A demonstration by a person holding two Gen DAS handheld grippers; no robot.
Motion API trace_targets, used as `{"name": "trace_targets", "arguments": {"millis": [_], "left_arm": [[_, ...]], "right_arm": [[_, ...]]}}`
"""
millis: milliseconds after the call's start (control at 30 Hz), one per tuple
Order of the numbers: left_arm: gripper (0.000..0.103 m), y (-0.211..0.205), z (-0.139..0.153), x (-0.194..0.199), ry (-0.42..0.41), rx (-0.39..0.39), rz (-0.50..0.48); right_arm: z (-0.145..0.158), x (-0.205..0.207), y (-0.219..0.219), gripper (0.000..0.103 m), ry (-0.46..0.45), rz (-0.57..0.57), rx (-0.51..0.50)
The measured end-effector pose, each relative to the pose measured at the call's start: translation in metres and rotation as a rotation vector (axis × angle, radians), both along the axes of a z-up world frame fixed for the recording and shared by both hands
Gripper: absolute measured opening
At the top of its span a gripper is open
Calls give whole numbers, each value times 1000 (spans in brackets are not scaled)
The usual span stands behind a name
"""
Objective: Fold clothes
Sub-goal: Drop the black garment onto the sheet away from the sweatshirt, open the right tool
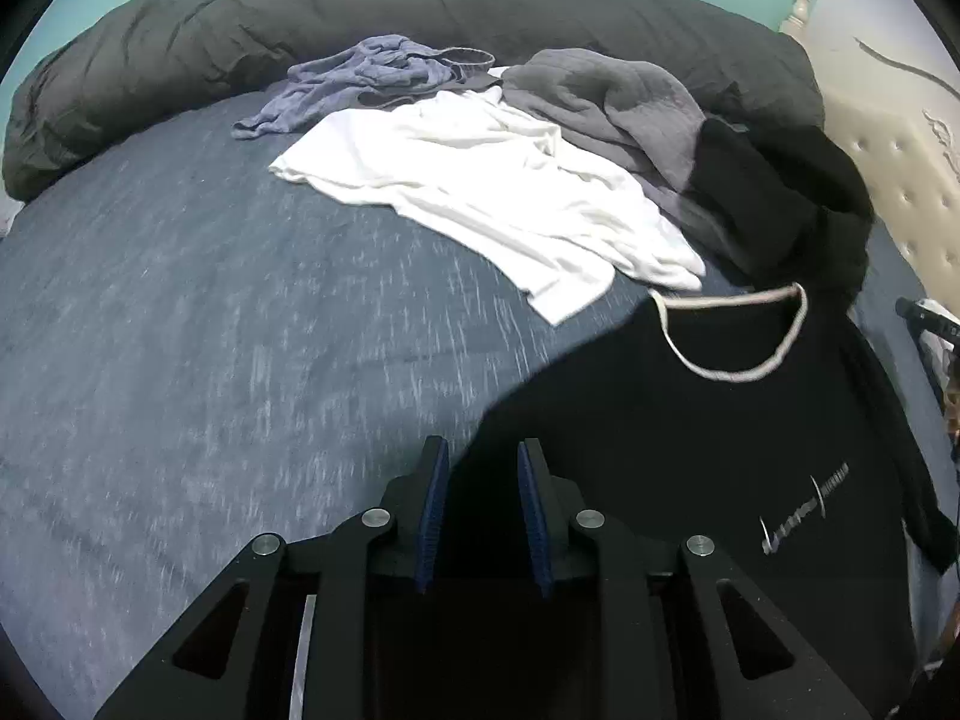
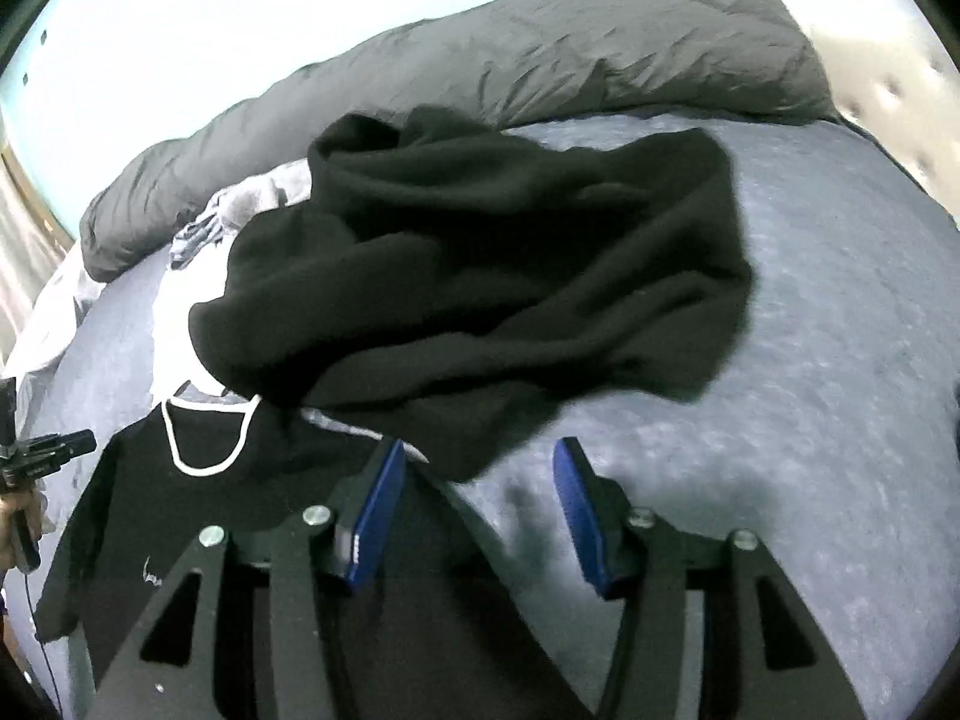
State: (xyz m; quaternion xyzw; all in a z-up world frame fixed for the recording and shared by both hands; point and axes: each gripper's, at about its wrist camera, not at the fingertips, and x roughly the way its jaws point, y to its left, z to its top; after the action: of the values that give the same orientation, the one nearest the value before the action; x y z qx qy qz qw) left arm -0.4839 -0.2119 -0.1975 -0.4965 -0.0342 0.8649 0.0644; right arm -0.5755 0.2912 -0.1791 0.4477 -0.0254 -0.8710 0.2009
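Black cotton T-shirt with white-trimmed collar (image 1: 690, 420) lies flat on the near right of the blue bed (image 1: 210, 360); left claw (image 1: 483, 462) narrowly parted, right claw (image 2: 477, 459) wider, both holding nothing

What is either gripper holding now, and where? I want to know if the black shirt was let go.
Nothing is held. The left gripper and right gripper stand open over the black shirt, pads clear of the cloth.

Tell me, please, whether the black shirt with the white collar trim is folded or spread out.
Spread out: the black shirt lies flat on the bed, neckline and chest print showing.
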Motion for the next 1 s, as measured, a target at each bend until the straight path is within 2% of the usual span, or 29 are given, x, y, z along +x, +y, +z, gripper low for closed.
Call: {"name": "trace_targets", "arguments": {"millis": [167, 300, 400, 500, 700, 800, 1000], "left_arm": [[27, 1, 10, 44, -11, 18, -22], [31, 8, 11, 81, -22, 38, -60], [32, 18, 14, 111, -24, 30, -91], [33, 25, 16, 140, -28, 59, -101], [37, 38, 20, 178, -45, 76, -92], [37, 44, 27, 191, -42, 80, -84], [38, 58, 48, 212, -20, 66, -98]], "right_arm": [[-3, 42, 41, 53, -62, 34, -17], [-9, 93, 98, 53, -117, 0, -66], [-13, 136, 136, 53, -140, -15, -38], [-20, 177, 178, 54, -173, -57, 21], [-33, 232, 247, 54, -252, -162, 35], [-35, 245, 264, 54, -274, -196, 13], [-47, 264, 262, 54, -324, -176, 64]]}}
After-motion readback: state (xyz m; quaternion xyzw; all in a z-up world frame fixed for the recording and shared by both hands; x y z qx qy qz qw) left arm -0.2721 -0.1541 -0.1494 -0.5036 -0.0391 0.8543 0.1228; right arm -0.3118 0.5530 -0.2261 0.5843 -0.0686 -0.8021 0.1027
